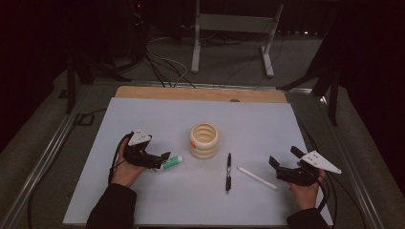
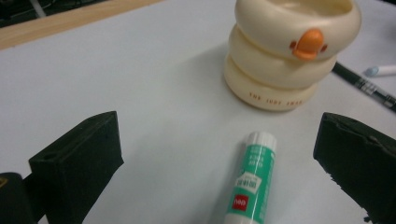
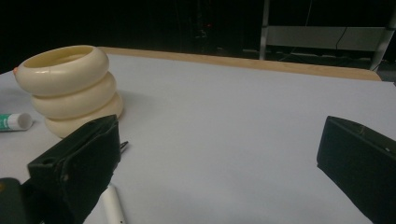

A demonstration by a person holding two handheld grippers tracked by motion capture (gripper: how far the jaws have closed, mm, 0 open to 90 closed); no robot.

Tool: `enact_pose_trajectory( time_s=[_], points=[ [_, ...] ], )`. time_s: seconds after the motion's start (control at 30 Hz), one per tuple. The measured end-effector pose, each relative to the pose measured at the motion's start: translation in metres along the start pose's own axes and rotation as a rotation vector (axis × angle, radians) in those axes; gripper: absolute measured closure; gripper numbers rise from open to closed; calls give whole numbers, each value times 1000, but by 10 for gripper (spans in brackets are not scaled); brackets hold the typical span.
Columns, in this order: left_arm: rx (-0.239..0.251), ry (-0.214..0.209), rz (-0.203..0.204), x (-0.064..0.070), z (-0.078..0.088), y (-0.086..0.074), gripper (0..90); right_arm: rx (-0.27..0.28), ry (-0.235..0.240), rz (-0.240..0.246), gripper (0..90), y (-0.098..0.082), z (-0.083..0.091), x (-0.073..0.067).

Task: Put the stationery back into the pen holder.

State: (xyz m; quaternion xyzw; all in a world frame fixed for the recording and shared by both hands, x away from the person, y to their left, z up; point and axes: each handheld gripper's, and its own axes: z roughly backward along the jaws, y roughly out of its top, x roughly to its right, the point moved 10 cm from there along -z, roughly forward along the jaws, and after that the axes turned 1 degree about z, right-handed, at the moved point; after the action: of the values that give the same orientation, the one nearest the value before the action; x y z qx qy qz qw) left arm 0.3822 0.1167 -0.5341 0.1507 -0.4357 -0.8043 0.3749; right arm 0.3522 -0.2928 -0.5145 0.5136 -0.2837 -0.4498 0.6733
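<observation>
Glue stick (image 2: 251, 182) lies flat on the white tabletop (image 1: 157, 114), toward the left of its middle, with its white cap pointing at the cream duck-faced pen holder (image 1: 204, 140) that stands near the centre. The left hand-held gripper (image 1: 160, 160) sits low over the stick's green end, jaws spread wide; in the left gripper view the stick lies between them, nearer the right jaw and touching neither.

The step in hand looks like picking up the glue stick, probably to drop it into the holder. To do it well, I would shift the left hand-held gripper a little so the stick sits midway between the jaws, lower until the pads straddle the green barrel, and close across its width, not along its length. A round barrel may roll, so the squeeze should be slow and square.

The right hand-held gripper (image 1: 282, 168) waits near the right edge of the tabletop, its jaws also spread and holding nothing. A white pen (image 1: 257, 177) lies just before it, and a black pen (image 1: 229, 172) lies between that and the holder, well clear of the left side's work.
</observation>
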Motion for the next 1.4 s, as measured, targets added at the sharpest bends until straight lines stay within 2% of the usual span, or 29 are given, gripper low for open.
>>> enact_pose_trajectory(
  time_s=[0.17, 0.27, 0.43, 0.5, 0.57, 0.7, 0.8, 0.87, 0.93, 1.03, 1.1, 1.4],
  points=[
    [-32, 1, -2, 2, -3, -9, 18, 6, 5, 0, 2, 1, 0, 0],
    [-52, 17, -13, 1, -3, -15, 74, 6, 4, 2, 2, 1, 1, 0],
    [-90, 1, -10, 2, -3, -27, 160, 9, 2, 1, 2, 1, 1, 1],
    [-115, 7, -20, 2, -2, -31, 201, 9, 2, 2, 2, 1, 1, 1],
    [-123, -8, -24, 4, -1, -33, 247, 10, 2, 0, 2, 2, 2, 1],
    [-156, -13, -44, 7, -3, -39, 321, 11, 1, -1, 2, 2, 2, 2],
    [-180, -28, -71, 9, -6, -44, 390, 13, 2, -5, 2, 2, 2, 2],
    [-194, -56, -98, 14, -7, -47, 440, 11, 1, -6, 2, 2, 2, 2],
    [-230, -71, -133, 17, -10, -52, 513, 12, 1, -6, 2, 2, 2, 2],
    [-285, -61, -175, 17, -15, -61, 585, 10, 2, -7, 2, 2, 2, 2],
    [-276, -83, -180, 17, -15, -60, 653, 11, 3, -5, 2, 2, 2, 2],
    [-272, -95, -173, 17, -14, -59, 661, 11, 2, -7, 2, 2, 2, 2]
  ],
)
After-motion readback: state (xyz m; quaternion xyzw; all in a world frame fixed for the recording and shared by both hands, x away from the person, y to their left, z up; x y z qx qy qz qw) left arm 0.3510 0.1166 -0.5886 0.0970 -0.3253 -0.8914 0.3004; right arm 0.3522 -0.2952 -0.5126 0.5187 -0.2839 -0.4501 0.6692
